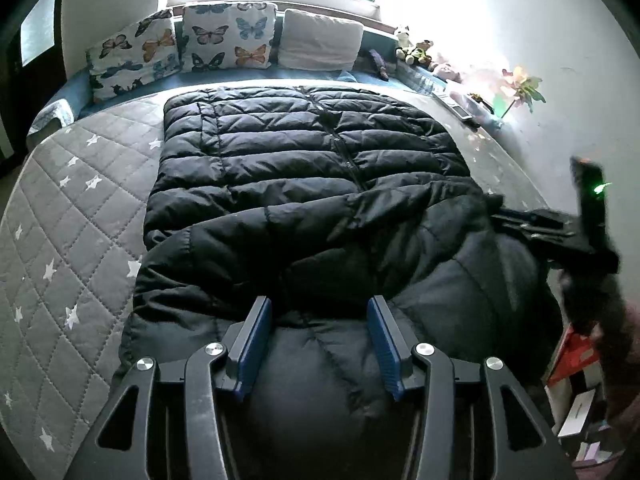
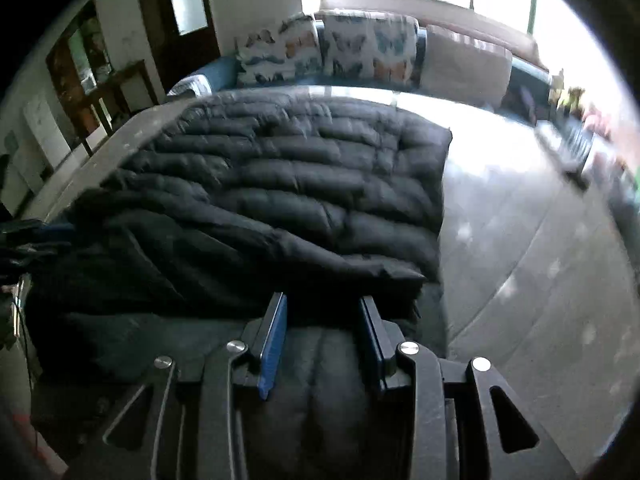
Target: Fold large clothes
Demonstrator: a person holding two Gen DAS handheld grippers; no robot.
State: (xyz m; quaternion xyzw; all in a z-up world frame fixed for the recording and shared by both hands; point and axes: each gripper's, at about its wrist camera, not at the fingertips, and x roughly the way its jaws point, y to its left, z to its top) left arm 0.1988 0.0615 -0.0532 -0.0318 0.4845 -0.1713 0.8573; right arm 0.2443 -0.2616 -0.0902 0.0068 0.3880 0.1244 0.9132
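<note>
A black puffer coat lies spread on a bed covered with a grey quilted star-print spread, its far end toward the pillows and its near end bunched up and folded back over itself toward the cameras. The left hand-held gripper has its blue-padded fingers spread apart, with a bulge of the coat's near fold sitting between them; whether the pads press the fabric cannot be told. The right hand-held gripper is likewise spread, its fingers straddling a ridge of the coat at the near right edge, and its view is blurred. In the left wrist view the right hand-held gripper shows at the coat's right edge with a green light. Stuffed toys and a paper flower sit along the bright windowsill side.
</note>
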